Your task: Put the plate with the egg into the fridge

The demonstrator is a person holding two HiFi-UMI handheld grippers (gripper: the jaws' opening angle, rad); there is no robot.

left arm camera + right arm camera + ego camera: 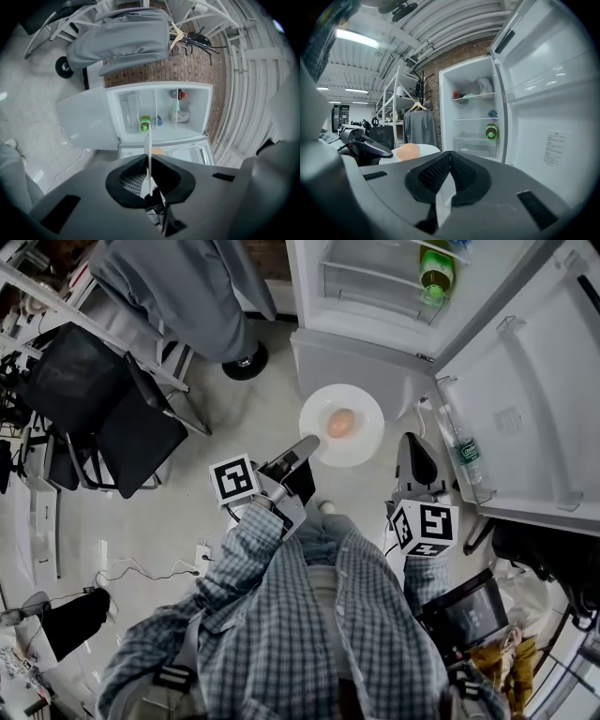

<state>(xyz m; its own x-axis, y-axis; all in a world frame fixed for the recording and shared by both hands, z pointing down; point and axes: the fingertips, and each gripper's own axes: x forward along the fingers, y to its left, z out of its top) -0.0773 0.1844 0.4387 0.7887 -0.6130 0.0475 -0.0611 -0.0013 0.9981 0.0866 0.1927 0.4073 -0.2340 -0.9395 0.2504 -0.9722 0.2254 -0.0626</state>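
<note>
A white plate [361, 442] with a tan egg [340, 422] on it hangs level in front of the open fridge [375, 292]. My left gripper [307, 444] is shut on the plate's near-left rim. In the left gripper view the plate [149, 140] shows edge-on as a thin white line between the pads, and the egg [158, 151] peeks out beside it. My right gripper [410, 439] sits just right of the plate, apart from it, jaws shut with nothing seen between them. The right gripper view shows its closed jaws [450, 157], with the egg [408, 151] and the plate [429, 150] to the left.
The fridge door [530, 381] swings open at the right, with a bottle [466, 456] in its lower shelf. A green bottle [436, 273] lies on a fridge shelf. At the left stand a black chair [103, 418] and a rack with a grey garment [187, 287]. Cables lie on the floor.
</note>
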